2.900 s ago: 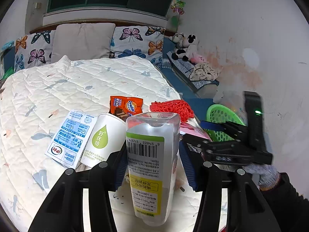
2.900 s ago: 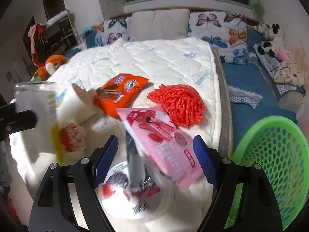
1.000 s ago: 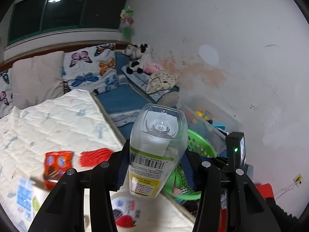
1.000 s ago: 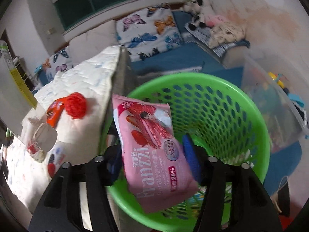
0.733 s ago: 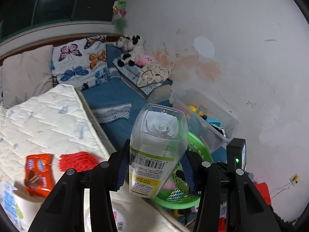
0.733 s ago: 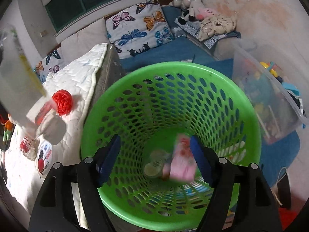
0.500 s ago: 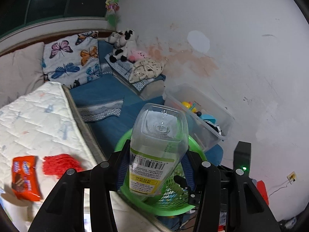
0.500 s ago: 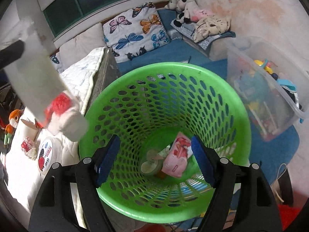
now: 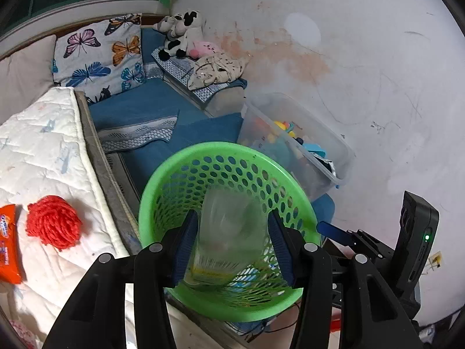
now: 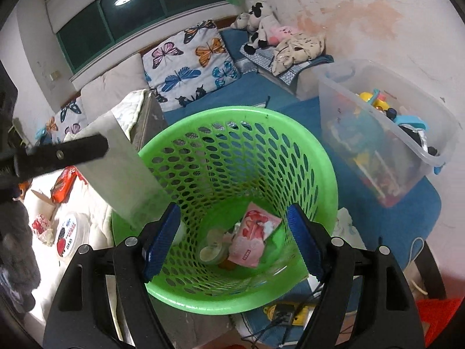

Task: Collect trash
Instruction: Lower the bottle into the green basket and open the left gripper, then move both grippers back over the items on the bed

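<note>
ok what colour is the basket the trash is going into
Bright green, perforated with round holes: the basket shows best in the right wrist view.

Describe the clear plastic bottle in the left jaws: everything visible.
The clear plastic bottle is see-through, squarish in section, with a yellow-banded label, motion-blurred in the left wrist view. It looks empty. It sits between the blue pads of the left gripper, tilted, base toward the green basket, over its rim. In the right wrist view its lower end hangs just inside the near-left rim.
</note>
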The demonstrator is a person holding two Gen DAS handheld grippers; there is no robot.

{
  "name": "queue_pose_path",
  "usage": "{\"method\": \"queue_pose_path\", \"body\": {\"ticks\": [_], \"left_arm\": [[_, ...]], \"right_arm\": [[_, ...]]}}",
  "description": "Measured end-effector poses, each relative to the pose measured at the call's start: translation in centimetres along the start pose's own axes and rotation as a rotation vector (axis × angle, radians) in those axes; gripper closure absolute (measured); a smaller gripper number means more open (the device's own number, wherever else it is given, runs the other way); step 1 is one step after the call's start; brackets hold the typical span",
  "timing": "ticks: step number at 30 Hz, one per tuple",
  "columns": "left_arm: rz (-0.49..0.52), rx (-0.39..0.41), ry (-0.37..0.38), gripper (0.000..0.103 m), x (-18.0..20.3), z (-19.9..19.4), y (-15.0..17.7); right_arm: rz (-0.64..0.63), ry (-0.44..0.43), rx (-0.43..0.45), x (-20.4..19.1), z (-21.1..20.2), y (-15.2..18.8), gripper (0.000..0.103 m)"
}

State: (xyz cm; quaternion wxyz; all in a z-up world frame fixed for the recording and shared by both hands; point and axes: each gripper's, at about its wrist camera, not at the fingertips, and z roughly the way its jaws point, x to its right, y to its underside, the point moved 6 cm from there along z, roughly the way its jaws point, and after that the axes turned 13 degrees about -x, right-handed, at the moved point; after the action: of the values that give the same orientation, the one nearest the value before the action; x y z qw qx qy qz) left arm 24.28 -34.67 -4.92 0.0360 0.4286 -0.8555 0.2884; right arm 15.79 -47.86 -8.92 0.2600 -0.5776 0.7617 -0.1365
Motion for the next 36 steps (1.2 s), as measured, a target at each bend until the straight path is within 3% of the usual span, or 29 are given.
{"method": "queue_pose_path", "body": {"ticks": [14,26,36], "left_arm": [[0.005,0.067,-0.085,0.055,-2.5,-4.5,3.7],[-0.147,0.131,-0.268,0.055,-10.9,-10.8,9.5],[-0.264,0.092,-0.434,0.055,-16.6,-11.9,14.5]], "right_arm": [[-0.044,-0.05,0.03,-3.2,-1.5,0.0,0.027],[-0.124,-0.111,0.04,-8.4,-2.1,0.0,0.027],[-0.222,-0.167,0.014,-13.9,-1.5,1.4,0.027]]}}
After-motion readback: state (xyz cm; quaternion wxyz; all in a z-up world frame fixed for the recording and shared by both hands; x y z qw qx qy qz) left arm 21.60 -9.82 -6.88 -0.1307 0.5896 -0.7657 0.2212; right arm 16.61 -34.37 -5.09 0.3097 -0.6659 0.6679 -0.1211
